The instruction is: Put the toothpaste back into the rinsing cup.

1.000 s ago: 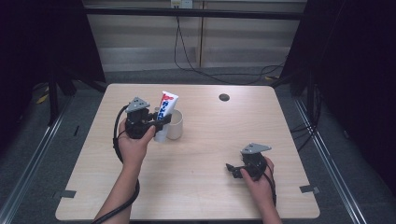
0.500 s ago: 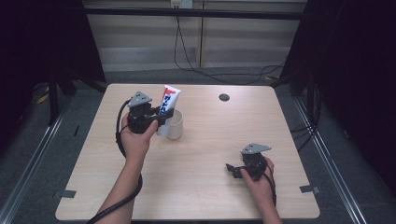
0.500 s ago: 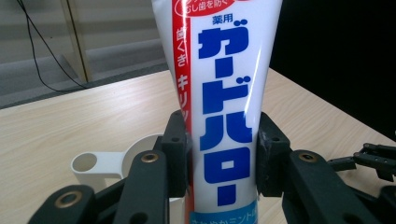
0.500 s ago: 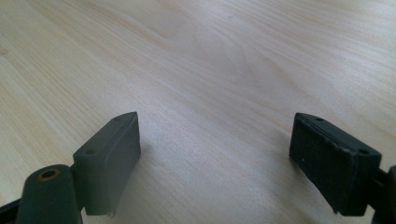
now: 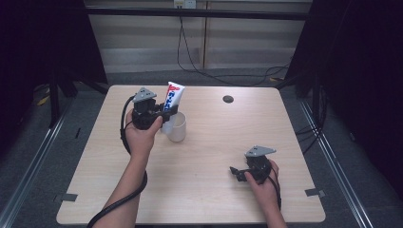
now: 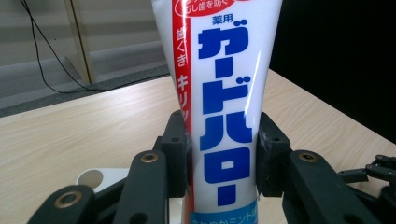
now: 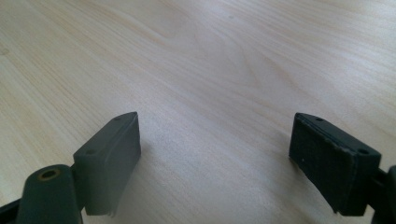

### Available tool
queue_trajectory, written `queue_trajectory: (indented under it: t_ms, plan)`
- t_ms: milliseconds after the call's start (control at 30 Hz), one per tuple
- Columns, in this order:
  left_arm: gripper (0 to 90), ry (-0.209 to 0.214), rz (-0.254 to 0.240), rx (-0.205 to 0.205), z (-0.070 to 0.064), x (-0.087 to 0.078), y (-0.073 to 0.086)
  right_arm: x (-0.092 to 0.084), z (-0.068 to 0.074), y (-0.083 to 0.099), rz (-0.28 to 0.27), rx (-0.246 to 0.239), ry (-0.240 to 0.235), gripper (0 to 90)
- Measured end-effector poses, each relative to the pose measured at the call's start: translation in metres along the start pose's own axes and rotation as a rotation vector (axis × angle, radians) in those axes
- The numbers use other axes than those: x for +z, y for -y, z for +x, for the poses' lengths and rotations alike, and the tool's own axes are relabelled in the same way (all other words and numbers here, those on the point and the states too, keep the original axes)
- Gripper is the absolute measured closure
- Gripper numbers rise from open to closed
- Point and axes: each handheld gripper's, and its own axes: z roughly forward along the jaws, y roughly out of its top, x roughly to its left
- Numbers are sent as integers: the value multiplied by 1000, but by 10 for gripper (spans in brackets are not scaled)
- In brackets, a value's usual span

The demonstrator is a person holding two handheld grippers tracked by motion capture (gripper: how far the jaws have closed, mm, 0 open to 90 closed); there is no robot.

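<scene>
Little has shifted since the earlier frames: the left hand has edged slightly and the toothpaste tube [image 5: 172, 97] stands a touch more upright over the cup, while the right hand has kept its place; going near to far, the right gripper [image 5: 236, 173] rests low on the table [image 5: 218, 142] at about 5 o'clock, its jaws spread wide with bare wood between them, as the right gripper view shows; further up, at about 10 o'clock, the left gripper [image 5: 167, 114] pinches the tube across its lower body, the pads pressed on both flat sides in the left gripper view; the tube's bottom end hangs at the mouth of the white cup [image 5: 177, 129], whether it touches the inside I cannot tell; beyond, a small dark disc [image 5: 228, 99] lies near the far edge at 1 o'clock. By my judgement the tube is light, soft-walled and glossy, so it may dent or slip; hold it near the stiffer shoulder by the cap, squeezing gently; the cup looks light and tippable.
</scene>
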Motion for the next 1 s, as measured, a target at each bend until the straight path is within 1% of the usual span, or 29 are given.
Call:
queue_trajectory:
  t_ms: [100,233,367,500,600,667,733,833,1000]
  plan:
    - [634,2,0,-2,0,2,-1,0,0,0,0,-1,0,163]
    - [634,2,1,9,-1,8,-5,0,0,0,-1,-1,2,163]
    - [633,6,-7,4,-1,11,-7,0,0,0,-1,-1,1,163]
    - [632,4,-8,0,0,15,-10,0,0,0,-1,-2,2,163]
    - [632,1,-2,5,1,19,-11,0,0,0,1,1,2,164]
    - [632,-2,1,7,1,19,-12,0,0,0,-2,-4,1,164]
    - [632,-3,-5,-1,3,21,-13,0,0,0,-3,-4,2,164]
    - [631,-6,1,2,4,22,-14,0,0,0,-2,-4,3,164]
    - [629,-11,-6,-2,6,27,-16,0,0,0,-2,-3,1,164]
